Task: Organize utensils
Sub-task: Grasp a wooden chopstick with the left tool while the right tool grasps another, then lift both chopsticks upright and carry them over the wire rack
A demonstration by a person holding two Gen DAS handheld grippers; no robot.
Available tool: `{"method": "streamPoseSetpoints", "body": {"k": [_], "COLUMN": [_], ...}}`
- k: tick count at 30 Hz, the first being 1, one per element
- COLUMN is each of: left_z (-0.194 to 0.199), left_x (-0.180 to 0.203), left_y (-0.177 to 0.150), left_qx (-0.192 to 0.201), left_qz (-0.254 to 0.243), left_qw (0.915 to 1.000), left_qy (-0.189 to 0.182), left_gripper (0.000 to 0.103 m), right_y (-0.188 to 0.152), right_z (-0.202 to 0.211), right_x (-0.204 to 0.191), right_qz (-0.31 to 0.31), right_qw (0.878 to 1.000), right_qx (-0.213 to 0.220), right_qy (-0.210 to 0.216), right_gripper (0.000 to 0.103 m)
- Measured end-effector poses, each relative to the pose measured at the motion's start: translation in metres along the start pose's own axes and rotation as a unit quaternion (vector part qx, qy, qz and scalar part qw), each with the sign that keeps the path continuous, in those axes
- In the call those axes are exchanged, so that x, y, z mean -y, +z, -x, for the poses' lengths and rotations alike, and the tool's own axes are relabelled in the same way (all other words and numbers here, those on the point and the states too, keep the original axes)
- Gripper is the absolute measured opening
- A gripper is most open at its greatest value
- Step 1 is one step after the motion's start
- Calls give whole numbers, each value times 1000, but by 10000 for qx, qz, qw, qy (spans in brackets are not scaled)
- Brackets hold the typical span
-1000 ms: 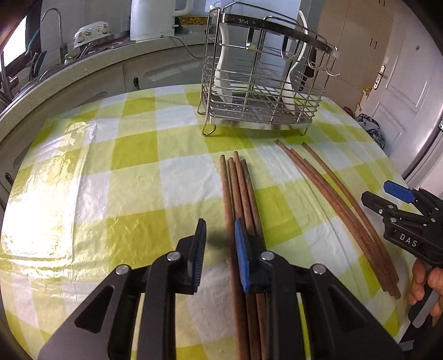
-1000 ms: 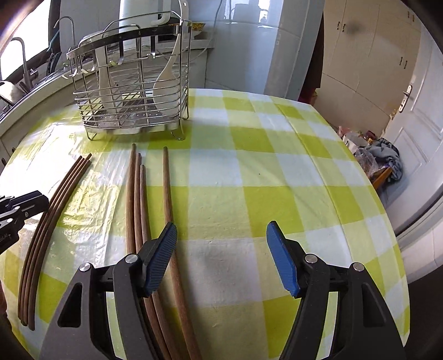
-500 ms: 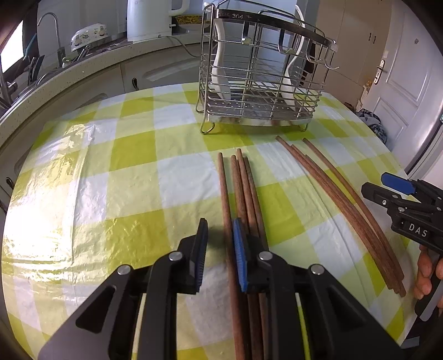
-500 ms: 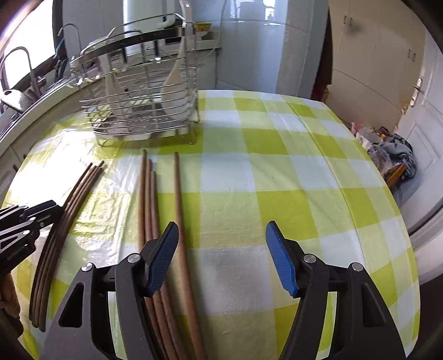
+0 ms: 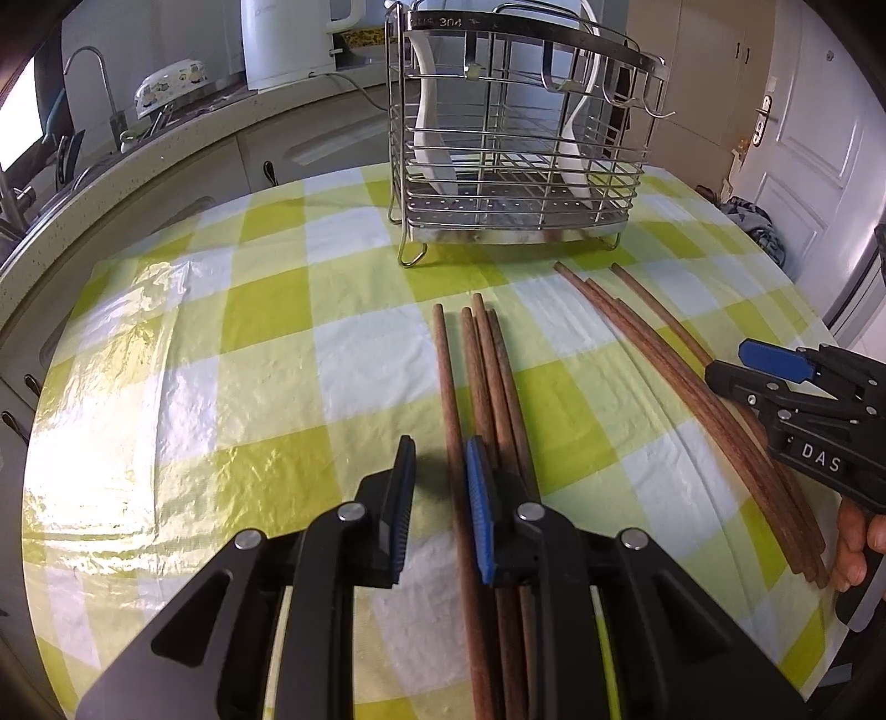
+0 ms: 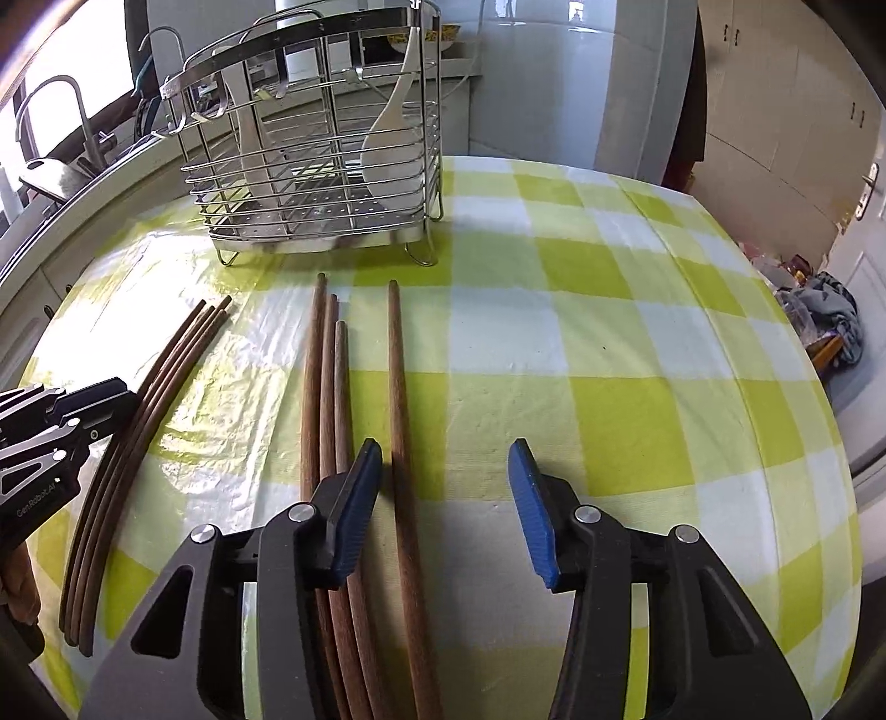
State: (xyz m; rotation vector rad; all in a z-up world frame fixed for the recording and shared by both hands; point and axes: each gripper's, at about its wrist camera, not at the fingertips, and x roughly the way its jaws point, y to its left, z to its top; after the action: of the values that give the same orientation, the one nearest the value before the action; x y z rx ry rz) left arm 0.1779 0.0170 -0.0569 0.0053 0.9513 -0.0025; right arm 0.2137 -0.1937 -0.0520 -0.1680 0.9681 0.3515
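Note:
Two bundles of long brown wooden chopsticks lie on the yellow-checked tablecloth in front of a wire utensil rack [image 5: 509,166] [image 6: 321,183]. My left gripper [image 5: 440,498] hovers over the near end of the first bundle [image 5: 487,387]. Its jaws stand a narrow gap apart, and the leftmost stick [image 5: 446,376] runs between them without being pinched. My right gripper [image 6: 446,504] is closing over the second bundle [image 6: 326,387]. One separate chopstick [image 6: 396,387] lies between its blue pads, which do not touch it. Each gripper shows in the other's view: right [image 5: 775,365], left [image 6: 83,410].
White spatulas [image 6: 387,138] stand inside the rack. Behind the table runs a counter with a tap [image 5: 94,83], a lidded dish [image 5: 171,88] and a white kettle [image 5: 288,39]. The table's right edge [image 6: 830,443] drops to a floor with clothes and a door.
The right gripper's jaws have narrowed, and the lone chopstick now sits clearly between them. Both views have tilted slightly toward the rack. The left jaws look unchanged.

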Motion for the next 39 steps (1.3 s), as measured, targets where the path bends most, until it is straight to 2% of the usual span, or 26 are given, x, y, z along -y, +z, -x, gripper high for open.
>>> {"method": "streamPoseSetpoints", "body": {"k": [4, 6, 8, 17, 22, 39], "left_z": [-2, -3, -3, 4, 18, 101], "left_x": [3, 2, 1, -5, -4, -5], "left_y": [3, 5, 7, 9, 13, 39], "left_qx": [-27, -44, -69, 24, 185, 1160], "left_qz": [-77, -59, -32, 67, 66, 122], "left_qw": [9999, 9999, 9999, 9999, 9998, 9931], "left_qy": [115, 120, 76, -86, -95, -83], "left_gripper": [15, 7, 7, 6, 6, 6], "right_y": [3, 5, 5, 2, 5, 24], "right_z": [-1, -2, -2, 5, 21, 107], "right_x": [-1, -3, -3, 12, 16, 23], "right_qz": [96, 153, 185, -37, -116, -288], "right_qw": [9999, 9998, 9997, 9995, 9991, 9939], "right_qx": [64, 83, 114, 123, 275, 1060], "right_qy": [75, 90, 74, 271, 287, 80], "right_gripper": [36, 17, 9, 8, 8, 8]}}
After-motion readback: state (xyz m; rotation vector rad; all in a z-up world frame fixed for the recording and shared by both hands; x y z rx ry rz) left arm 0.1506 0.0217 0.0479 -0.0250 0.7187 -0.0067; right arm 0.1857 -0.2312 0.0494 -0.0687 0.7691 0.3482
